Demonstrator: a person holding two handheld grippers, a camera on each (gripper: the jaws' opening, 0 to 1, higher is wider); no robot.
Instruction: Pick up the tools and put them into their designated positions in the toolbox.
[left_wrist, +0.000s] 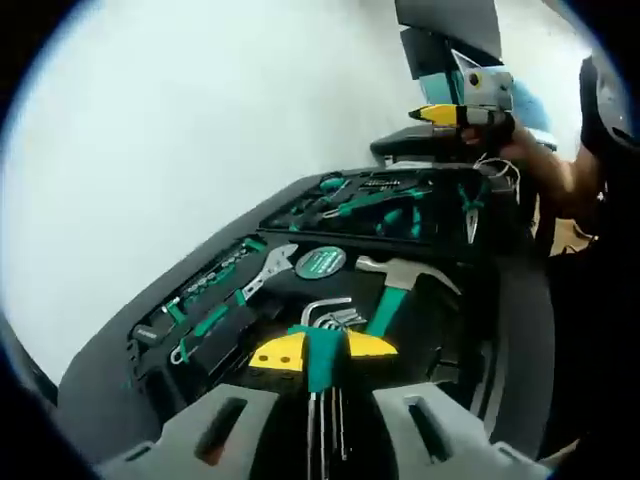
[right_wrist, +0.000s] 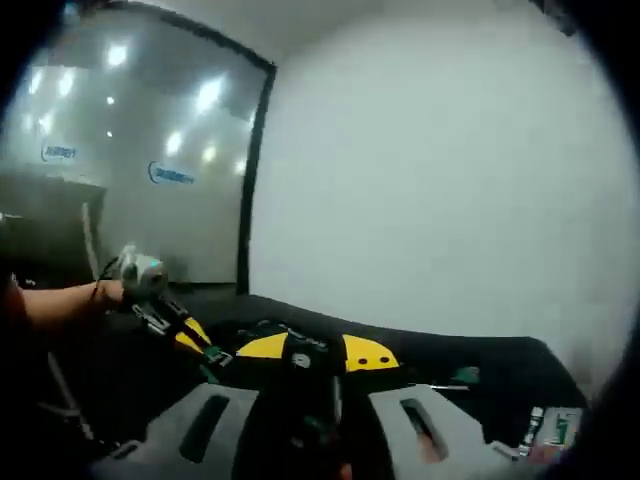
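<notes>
Toolbox (left_wrist: 400, 215) open below, left gripper (left_wrist: 322, 385) clenching slim metal rods (left_wrist: 325, 440), right gripper (right_wrist: 300, 385) grip unclear

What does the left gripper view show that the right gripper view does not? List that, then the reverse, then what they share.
Left gripper view: the open toolbox with a hammer, an adjustable wrench and hex keys in it, and the left tool with a teal piece between its yellow pads.
Right gripper view: a glass wall reflecting ceiling lights.
Both: the white wall, and the opposite tool held in a person's hand; the right tool is at the left gripper view's upper right.
</notes>
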